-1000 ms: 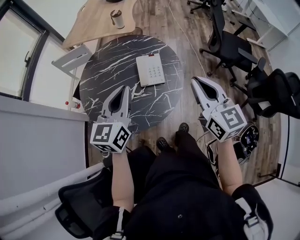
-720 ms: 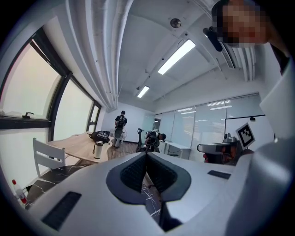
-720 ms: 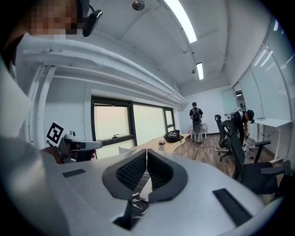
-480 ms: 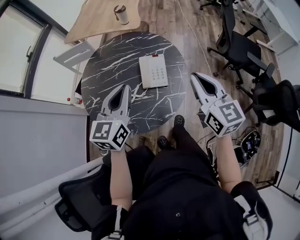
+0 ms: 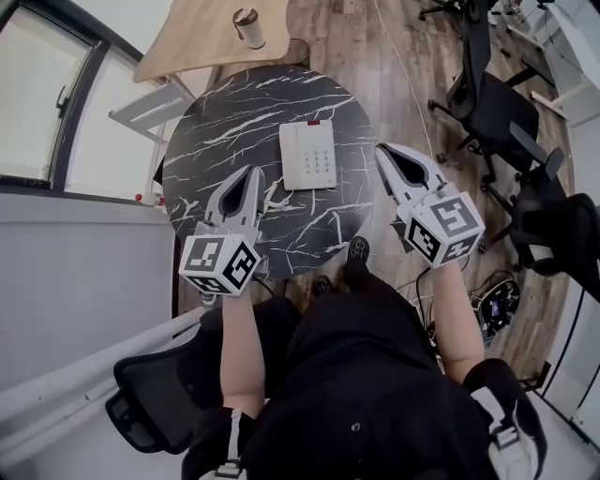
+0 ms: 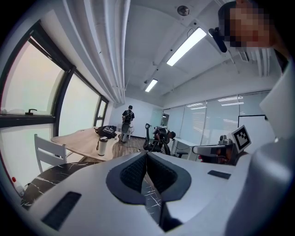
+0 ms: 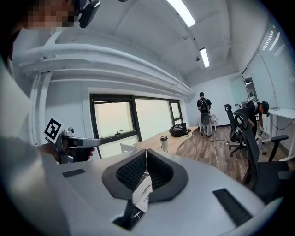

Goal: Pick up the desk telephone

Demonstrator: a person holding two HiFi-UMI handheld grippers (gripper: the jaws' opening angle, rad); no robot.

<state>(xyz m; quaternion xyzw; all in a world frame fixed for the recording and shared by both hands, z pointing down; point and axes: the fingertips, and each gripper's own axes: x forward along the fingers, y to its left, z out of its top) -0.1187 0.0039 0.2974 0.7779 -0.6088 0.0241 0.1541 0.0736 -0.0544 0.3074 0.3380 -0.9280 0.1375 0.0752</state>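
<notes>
The desk telephone (image 5: 307,156) lay flat near the middle of the desk (image 5: 216,131). It was probably light, rigid, slick plastic, best pinched across its long side edges. The left tool (image 5: 251,175) and right tool (image 5: 383,152) were pressed together, empty.

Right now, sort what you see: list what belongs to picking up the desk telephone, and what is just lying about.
Belongs to the job:
desk telephone, lying on the black marble table
left gripper and right gripper, both shut and empty

Just lying about:
lidded cup on the wooden table
white chair
black office chair
</notes>
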